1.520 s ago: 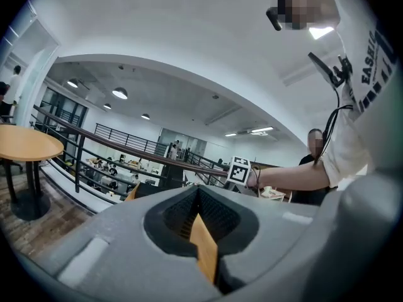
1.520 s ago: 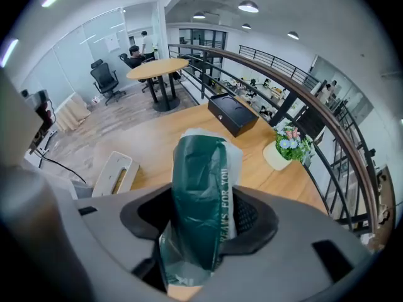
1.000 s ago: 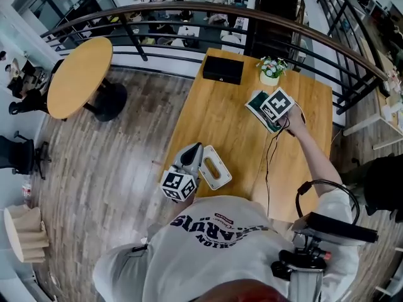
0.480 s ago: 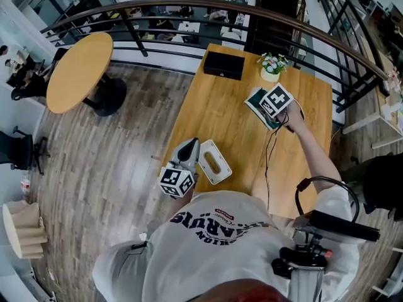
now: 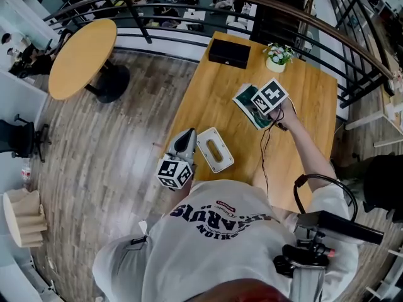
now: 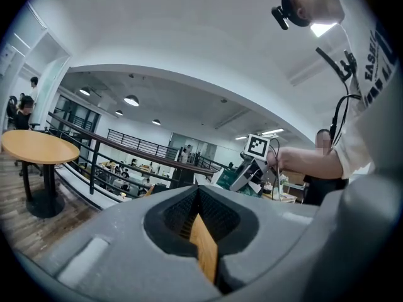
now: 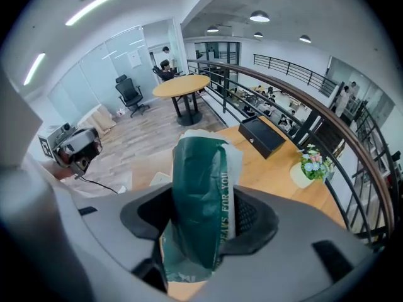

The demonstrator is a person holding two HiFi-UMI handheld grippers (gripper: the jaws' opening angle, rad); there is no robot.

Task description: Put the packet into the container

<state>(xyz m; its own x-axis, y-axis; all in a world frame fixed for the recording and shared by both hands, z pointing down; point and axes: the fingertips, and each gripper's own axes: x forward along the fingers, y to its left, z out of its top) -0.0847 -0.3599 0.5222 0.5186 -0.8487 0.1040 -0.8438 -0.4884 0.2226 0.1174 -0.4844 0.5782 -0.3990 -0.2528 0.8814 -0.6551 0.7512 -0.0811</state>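
Observation:
My right gripper (image 5: pixel 257 109) is shut on a dark green packet (image 5: pixel 243 99) with white print and holds it over the middle of the wooden table (image 5: pixel 302 137). The right gripper view shows the packet (image 7: pixel 201 187) standing up between the jaws of that gripper (image 7: pixel 203 224). A white container (image 5: pixel 215 150) with a slot in its top lies at the table's near left edge; a white corner of the container (image 7: pixel 158 179) shows past the packet. My left gripper (image 5: pixel 187 137) sits just left of the container, jaws together and empty (image 6: pixel 198 195). From there I see the right gripper (image 6: pixel 250 168).
A black box (image 5: pixel 229 53) and a small flower pot (image 5: pixel 278 55) stand along the table's far edge. A cable (image 5: pixel 266 156) trails across the table from the right hand. Behind the table runs a railing (image 5: pixel 352 74); a round table (image 5: pixel 82 58) stands on the floor to the left.
The right gripper has carried the packet away from the flower pot, toward the near left and the container. The left gripper stays beside the container, hardly shifted.

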